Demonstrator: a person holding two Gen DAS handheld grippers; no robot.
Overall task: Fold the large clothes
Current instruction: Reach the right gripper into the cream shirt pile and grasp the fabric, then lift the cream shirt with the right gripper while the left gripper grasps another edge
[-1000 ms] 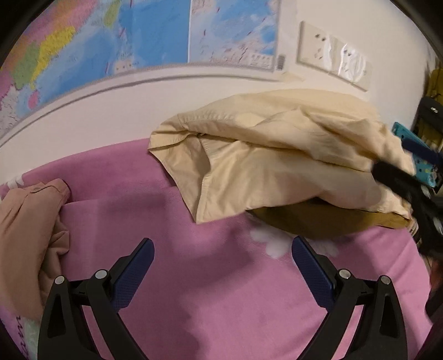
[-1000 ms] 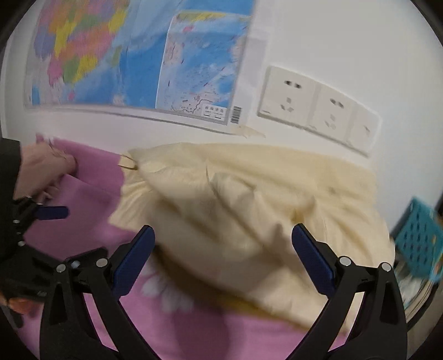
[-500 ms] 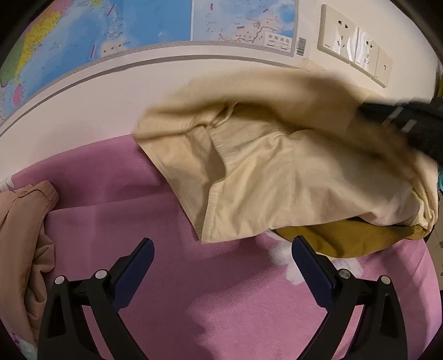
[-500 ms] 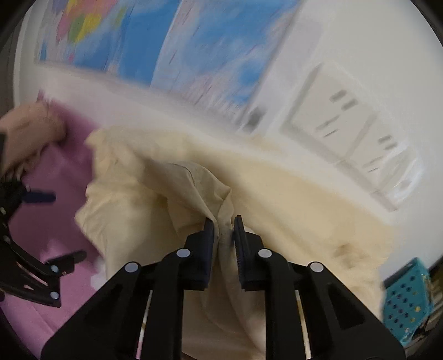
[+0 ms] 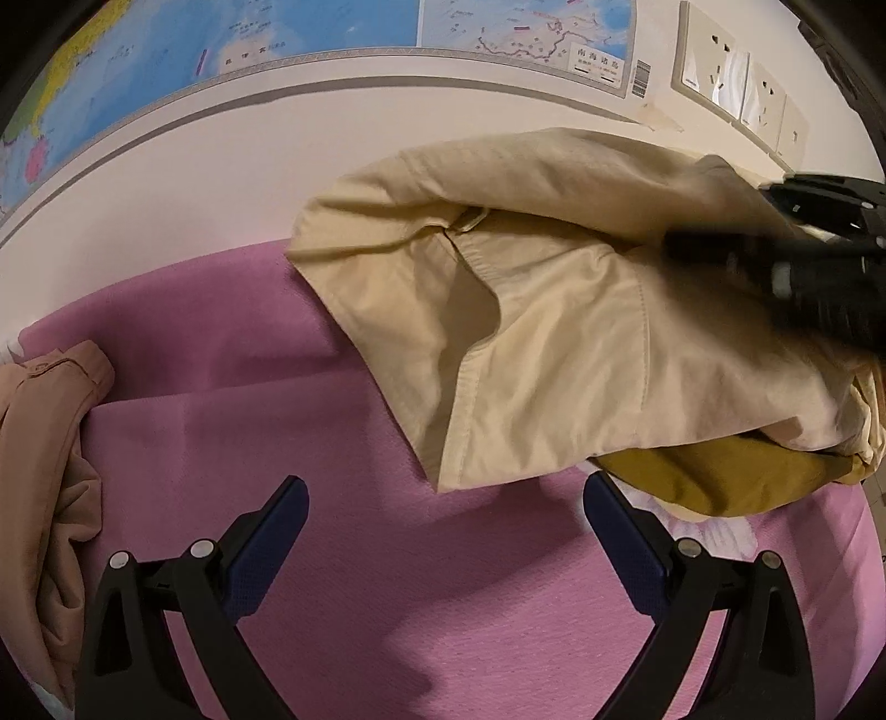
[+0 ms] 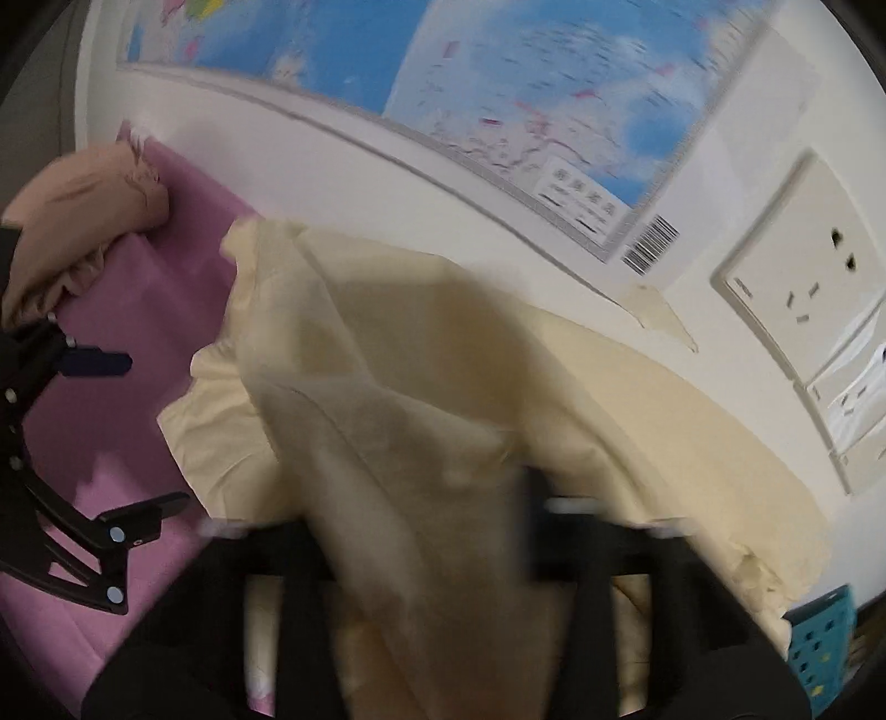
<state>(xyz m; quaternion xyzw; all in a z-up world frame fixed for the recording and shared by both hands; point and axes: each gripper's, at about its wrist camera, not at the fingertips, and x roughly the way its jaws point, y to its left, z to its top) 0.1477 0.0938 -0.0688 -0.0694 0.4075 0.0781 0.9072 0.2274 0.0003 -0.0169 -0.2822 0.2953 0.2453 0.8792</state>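
A cream-coloured garment [image 5: 554, 343] lies crumpled on the pink cloth [image 5: 343, 554] against the wall; it fills the right wrist view [image 6: 443, 387] too. My left gripper [image 5: 443, 531] is open and empty, hovering over the pink cloth just in front of the garment's hem. My right gripper [image 6: 443, 531] is shut on a fold of the cream garment and lifts it; the cloth drapes over its blurred fingers. It shows at the right of the left wrist view [image 5: 736, 249], dug into the garment.
A mustard-coloured garment [image 5: 714, 476] lies under the cream one. A tan garment [image 5: 44, 443] is heaped at the left edge. A map [image 5: 277, 33] and wall sockets [image 5: 720, 66] are behind. A teal basket [image 6: 825, 637] stands at far right.
My right gripper closed on the cream garment half a second ago and has since pulled it up and toward the camera. My left gripper has moved closer to the garment's hem, still open.
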